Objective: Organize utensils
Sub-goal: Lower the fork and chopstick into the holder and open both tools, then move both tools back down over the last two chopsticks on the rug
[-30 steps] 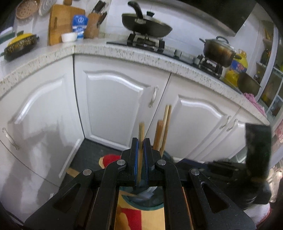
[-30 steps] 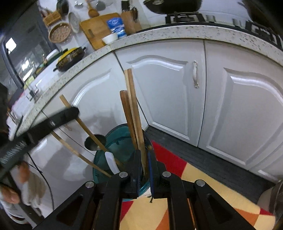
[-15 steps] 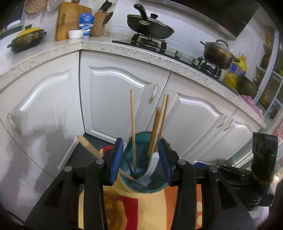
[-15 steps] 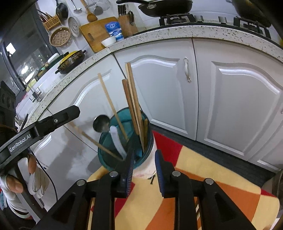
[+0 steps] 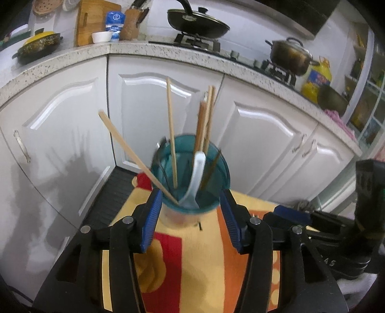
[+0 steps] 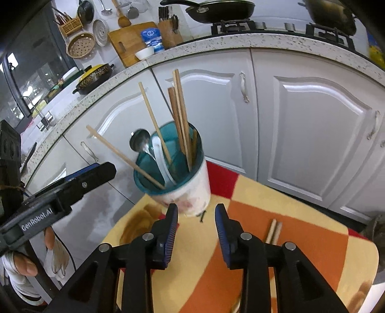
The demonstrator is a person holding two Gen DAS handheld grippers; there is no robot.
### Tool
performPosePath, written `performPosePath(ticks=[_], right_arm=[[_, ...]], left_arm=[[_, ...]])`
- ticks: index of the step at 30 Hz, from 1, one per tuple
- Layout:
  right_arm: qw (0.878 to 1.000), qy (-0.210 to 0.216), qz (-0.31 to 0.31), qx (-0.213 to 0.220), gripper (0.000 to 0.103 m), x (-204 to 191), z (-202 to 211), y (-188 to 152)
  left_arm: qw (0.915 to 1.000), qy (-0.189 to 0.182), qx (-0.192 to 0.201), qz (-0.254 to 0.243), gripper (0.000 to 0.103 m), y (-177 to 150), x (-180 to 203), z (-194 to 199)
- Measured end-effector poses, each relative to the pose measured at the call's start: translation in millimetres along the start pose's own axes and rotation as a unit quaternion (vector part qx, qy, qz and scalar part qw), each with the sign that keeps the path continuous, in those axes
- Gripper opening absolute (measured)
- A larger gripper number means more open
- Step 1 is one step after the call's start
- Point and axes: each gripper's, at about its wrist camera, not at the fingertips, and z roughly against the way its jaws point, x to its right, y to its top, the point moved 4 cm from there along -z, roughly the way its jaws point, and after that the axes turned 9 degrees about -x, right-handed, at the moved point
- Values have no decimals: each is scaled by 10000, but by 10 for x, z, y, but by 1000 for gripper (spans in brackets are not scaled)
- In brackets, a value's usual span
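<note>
A: Utensil holder (image 5: pixel 190 168), teal inside, pale outside, stands on the table (image 6: pixel 300 252) with the red, orange and yellow cloth, in front of the white cabinet doors (image 5: pixel 264 134).

B: Contents?

A: Upright wooden chopsticks (image 5: pixel 204 120) bunched at the holder's far side, one lone stick (image 5: pixel 172 134) near its middle, one slanted stick (image 5: pixel 134 156) leaning out over its left rim. A white spoon (image 5: pixel 196 178) lies inside. From the right wrist view a metal ladle (image 6: pixel 140 142) pokes out at the holder's left rim.

B: Left gripper (image 5: pixel 190 221)?

A: Just short of the holder, blue pads either side of its near wall, apart from it as far as I can tell. Jaws have just been opening; moderately wide, gripping nothing.

B: Right gripper (image 6: pixel 196 228)?

A: Near side of the holder, slightly back from its base. Jaws have just been opening; gap narrower than the left one, nothing between the pads.

B: Anything loose?

A: Two chopsticks (image 6: pixel 273 231) lying flat on the cloth, right of the holder, just beside the right gripper's right finger.

B: Behind the holder?

A: Speckled counter (image 6: pixel 240 41), with a black frying pan (image 5: pixel 197 21) on the stove.
</note>
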Motion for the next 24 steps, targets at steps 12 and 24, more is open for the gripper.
performPosePath(ticks=[12, 24], right_arm=[[9990, -373, -147, -212, 33, 239, 91, -502], [9953, -532, -529, -604, 33, 619, -91, -952]], left_arm=[[9991, -77, -374, -206, 51, -458, 250, -189], [9969, -68, -738, -269, 51, -744, 316, -410]])
